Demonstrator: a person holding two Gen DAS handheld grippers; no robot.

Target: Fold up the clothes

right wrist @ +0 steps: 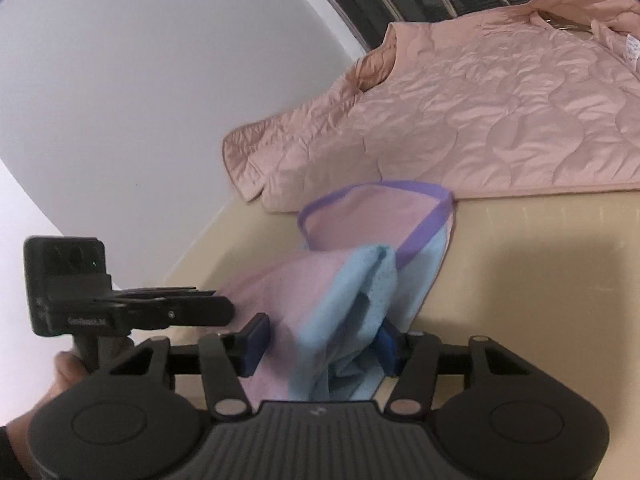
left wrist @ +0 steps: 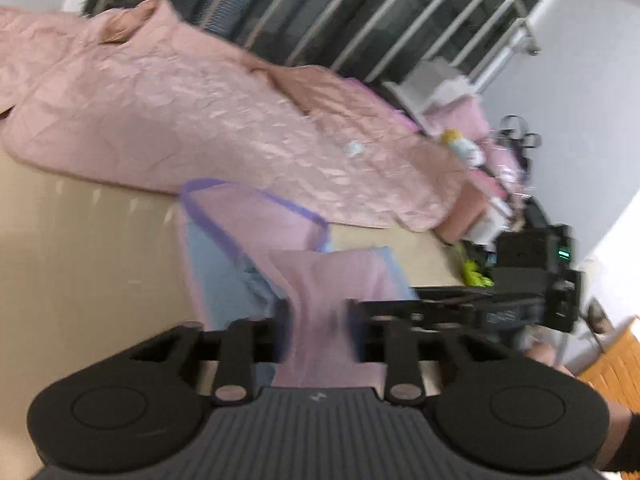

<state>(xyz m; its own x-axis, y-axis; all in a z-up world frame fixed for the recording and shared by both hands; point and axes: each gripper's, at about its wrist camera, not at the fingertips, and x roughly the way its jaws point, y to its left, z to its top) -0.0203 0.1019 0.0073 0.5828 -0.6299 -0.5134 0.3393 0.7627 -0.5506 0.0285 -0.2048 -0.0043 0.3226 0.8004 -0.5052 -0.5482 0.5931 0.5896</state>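
A small pink and light-blue garment (left wrist: 256,220) with purple trim lies bunched on the beige table (left wrist: 80,260). My left gripper (left wrist: 318,320) is at its near end with the jaws standing wide; pink cloth runs loosely between the fingers, blurred. In the right wrist view the same garment (right wrist: 360,220) is heaped toward my right gripper (right wrist: 320,344), whose blue pads (right wrist: 256,340) stand apart with pink and blue folds lying slack between them. The two grippers sit side by side, tips close together, each at the edge of the other's view.
A pink quilted jacket (left wrist: 200,112) is spread flat on the far side of the table (right wrist: 540,280), its hem just behind the small garment. Metal rails (left wrist: 400,20) and a grey wall stand behind. Clutter and soft toys (left wrist: 460,140) pile at the right end.
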